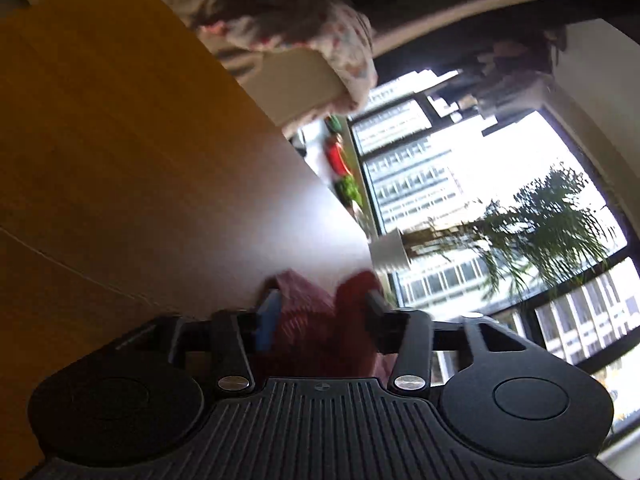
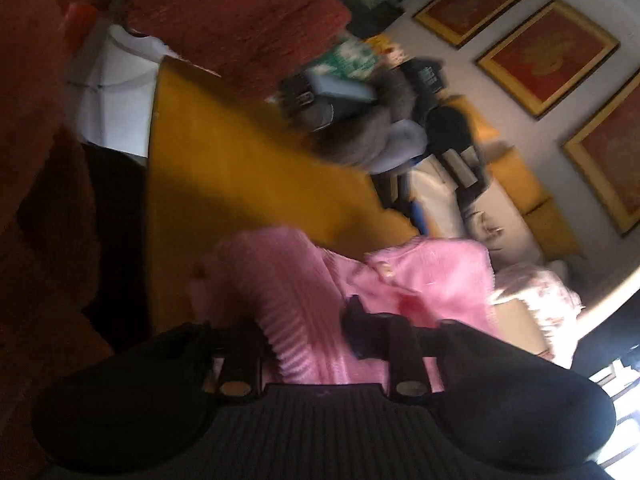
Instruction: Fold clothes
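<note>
A pink ribbed knit sweater [image 2: 296, 296] hangs bunched over the wooden table [image 2: 240, 168]. In the right wrist view my right gripper [image 2: 304, 332] is shut on its ribbed part, and the fabric fills the gap between the dark fingers [image 2: 356, 324]. The left wrist view is backlit, so the same knit [image 1: 316, 308] looks red there. My left gripper [image 1: 320, 312] is shut on it, between the blue-padded finger [image 1: 268, 320] and the other finger. Both views are blurred and tilted sideways. The rest of the sweater is hidden.
A floral cloth [image 1: 332, 36] drapes over a pale box [image 1: 296, 80] at the table's far edge. A pile of grey and dark clothes [image 2: 360, 132] lies further along the table. A potted plant [image 1: 540, 220] stands by the window. A person's rust-coloured knit garment [image 2: 240, 12] is close by.
</note>
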The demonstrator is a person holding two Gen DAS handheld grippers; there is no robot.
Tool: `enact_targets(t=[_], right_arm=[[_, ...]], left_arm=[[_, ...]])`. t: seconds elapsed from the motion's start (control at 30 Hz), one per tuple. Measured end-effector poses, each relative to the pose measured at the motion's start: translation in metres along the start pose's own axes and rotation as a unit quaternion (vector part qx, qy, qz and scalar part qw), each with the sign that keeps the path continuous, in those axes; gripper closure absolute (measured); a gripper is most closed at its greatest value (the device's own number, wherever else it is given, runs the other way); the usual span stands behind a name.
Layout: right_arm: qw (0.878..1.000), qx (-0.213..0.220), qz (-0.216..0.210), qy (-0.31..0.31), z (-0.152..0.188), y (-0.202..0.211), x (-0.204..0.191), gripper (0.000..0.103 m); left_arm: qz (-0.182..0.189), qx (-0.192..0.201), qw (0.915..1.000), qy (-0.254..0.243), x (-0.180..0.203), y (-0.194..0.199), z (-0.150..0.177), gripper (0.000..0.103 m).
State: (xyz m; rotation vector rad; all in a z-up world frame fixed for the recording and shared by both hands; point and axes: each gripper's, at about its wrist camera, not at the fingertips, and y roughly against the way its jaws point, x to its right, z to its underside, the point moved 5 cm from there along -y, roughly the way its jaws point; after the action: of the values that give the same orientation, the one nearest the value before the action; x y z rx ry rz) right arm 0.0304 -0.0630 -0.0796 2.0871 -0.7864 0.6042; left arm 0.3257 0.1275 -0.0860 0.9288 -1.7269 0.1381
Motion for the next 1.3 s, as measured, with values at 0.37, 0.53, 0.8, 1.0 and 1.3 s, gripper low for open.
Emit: enact_targets(t=[0.37,0.53,0.8,1.0,1.3], right_arm=[[0.970,0.046,-0.084,-0.222,-0.006,0.071,0.081,0.016],[0.948,0.047,-0.027,-0.314,0.023,0.090,0.104,0.000],[0.950,-0.033,-0.027,-0.309,0.076,0.044,0.052,0.000],[0.944,-0.017,-0.040,-0.327,0.087,0.055,0.074,0.000],[0.932,-0.034,0.061,-0.355,0.092,0.037,0.109,0.000]], left_arm=[[0.103,-0.043,0.9756,-0.189,0.136,0.009,0.073,0.017],[0.067,-0.054,0.9764,-0.198,0.118,-0.039,0.078,0.009],[0.005,-0.033,0.9960,-0.083,0.047,-0.079,0.047,0.028],[0.003,-0.019,0.9901,-0.139,0.074,-0.047,0.030,0.013],[0.101,-0.075,0.9892,-0.076,0.086,-0.009,0.075,0.015]])
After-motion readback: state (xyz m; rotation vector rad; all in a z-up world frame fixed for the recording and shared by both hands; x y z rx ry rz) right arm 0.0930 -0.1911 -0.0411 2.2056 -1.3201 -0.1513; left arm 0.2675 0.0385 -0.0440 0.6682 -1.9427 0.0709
